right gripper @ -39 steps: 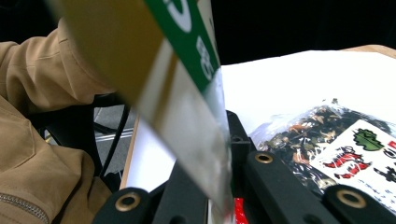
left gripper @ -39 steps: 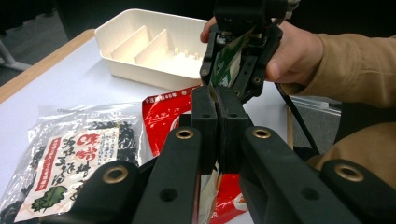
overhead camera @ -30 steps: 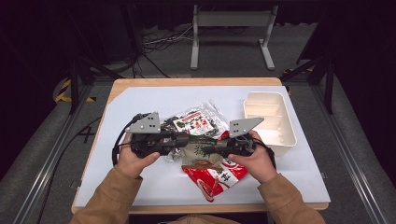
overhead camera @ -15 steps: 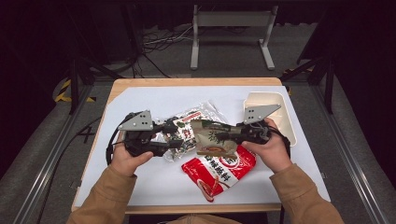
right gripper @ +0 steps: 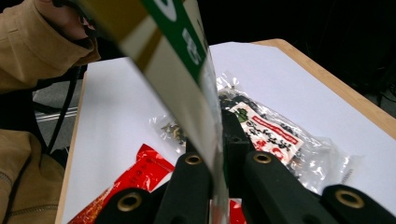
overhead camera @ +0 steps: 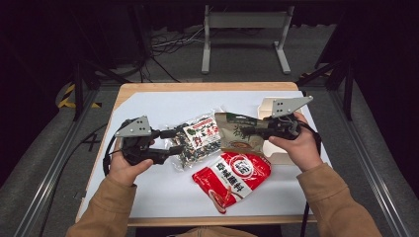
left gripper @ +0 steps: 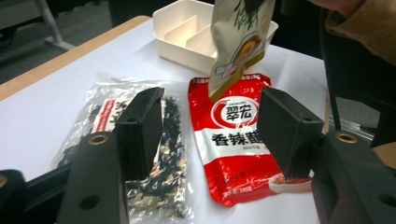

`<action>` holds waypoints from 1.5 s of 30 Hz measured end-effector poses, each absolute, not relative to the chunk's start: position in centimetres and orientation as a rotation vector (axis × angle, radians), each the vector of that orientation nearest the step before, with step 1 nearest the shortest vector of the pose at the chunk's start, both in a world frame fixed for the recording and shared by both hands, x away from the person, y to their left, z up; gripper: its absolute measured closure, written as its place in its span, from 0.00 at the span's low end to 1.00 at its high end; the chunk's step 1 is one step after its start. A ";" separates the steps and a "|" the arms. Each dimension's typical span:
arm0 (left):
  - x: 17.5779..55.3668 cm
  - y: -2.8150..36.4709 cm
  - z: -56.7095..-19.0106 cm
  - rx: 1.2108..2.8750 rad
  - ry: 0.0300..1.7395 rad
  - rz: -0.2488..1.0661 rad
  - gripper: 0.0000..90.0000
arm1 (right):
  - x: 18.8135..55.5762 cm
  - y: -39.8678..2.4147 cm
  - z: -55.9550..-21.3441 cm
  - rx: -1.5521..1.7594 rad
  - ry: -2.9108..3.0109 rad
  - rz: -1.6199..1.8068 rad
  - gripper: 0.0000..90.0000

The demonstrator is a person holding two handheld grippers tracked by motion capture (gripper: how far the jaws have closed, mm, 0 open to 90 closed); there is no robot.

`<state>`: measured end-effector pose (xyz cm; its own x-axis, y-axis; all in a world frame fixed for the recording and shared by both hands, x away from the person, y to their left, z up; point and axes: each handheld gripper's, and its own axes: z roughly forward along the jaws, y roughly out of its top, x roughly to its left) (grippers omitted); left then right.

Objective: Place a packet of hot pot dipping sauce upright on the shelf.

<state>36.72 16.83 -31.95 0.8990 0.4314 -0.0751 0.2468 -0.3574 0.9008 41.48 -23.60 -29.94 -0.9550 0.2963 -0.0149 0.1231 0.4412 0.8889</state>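
While the green-and-tan pouch point(overhead camera: 240, 133) hangs above the table's right side, the right gripper point(overhead camera: 257, 131) pinches its edge tight. The left gripper point(overhead camera: 175, 143) has just been opening, with nothing between its jaws. Two more packets lie below, one clear packet point(overhead camera: 197, 143) and one red packet point(overhead camera: 232, 177), near one white tray point(left gripper: 187, 32).

On the table point(overhead camera: 148, 103), the clear packet point(overhead camera: 197, 140) lies left of the red packet point(overhead camera: 232, 177), the tray point(overhead camera: 281, 157) behind right.

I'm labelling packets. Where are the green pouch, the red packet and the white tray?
green pouch point(overhead camera: 240, 132): high view, its printed front.
red packet point(left gripper: 236, 142): left gripper view, middle of its label.
white tray point(left gripper: 180, 29): left gripper view, a divider wall.
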 end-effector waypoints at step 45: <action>36.0 20.9 -33.9 1.965 0.689 0.264 0.37 | 49.6 -31.6 -26.5 0.370 2.358 1.373 0.99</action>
